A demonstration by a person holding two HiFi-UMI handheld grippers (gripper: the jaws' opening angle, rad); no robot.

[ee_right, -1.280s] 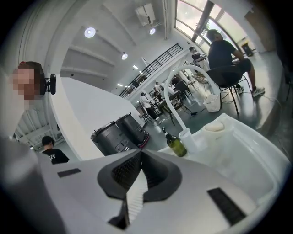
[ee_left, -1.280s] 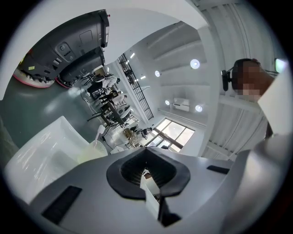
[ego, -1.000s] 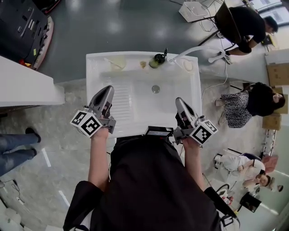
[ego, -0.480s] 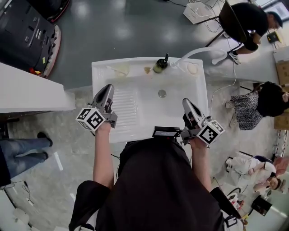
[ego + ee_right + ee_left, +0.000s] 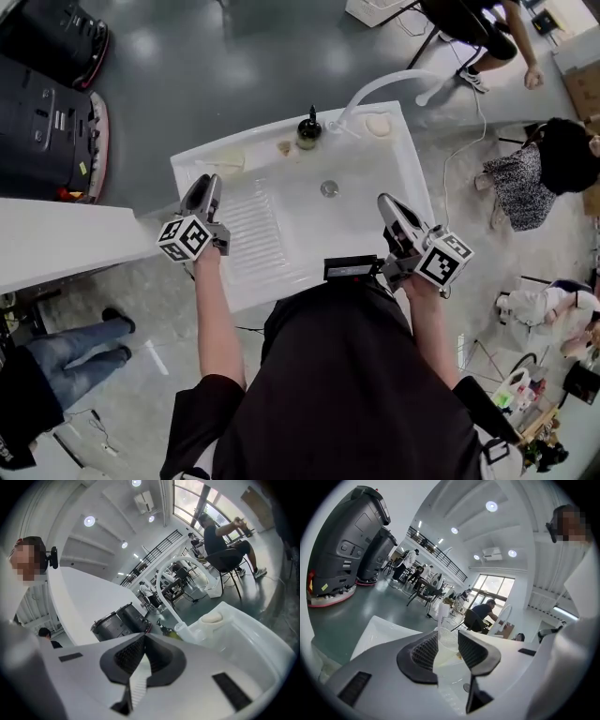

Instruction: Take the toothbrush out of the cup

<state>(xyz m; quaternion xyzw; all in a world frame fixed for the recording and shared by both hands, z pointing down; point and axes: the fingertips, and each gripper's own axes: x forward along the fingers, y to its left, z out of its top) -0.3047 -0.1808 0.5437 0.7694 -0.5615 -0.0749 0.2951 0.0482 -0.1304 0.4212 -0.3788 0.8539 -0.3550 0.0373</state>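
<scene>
Clear plastic marks out the cup, which stands on the back ledge of the white sink, near its rear left corner. In the left gripper view a thin pale stick rises from the cup's rim and looks like the toothbrush; in the head view it is too faint to pick out.

The left gripper hovers just in front of the cup, over the left edge of the sink, and points at it nearly level. Its jaws have just been opening and now stand wide. The cup shows through the gap beyond the ribbed pads, which touch nothing, so this gripper holds nothing.

Further along the ledge stand a dark green bottle, a white curved faucet and a pale bar of soap. The drain sits in the basin floor, beside a ribbed washboard slope.

The right gripper is over the sink's right side, well apart from the cup. Its jaws are pressed together at the tips with nothing between them.
</scene>
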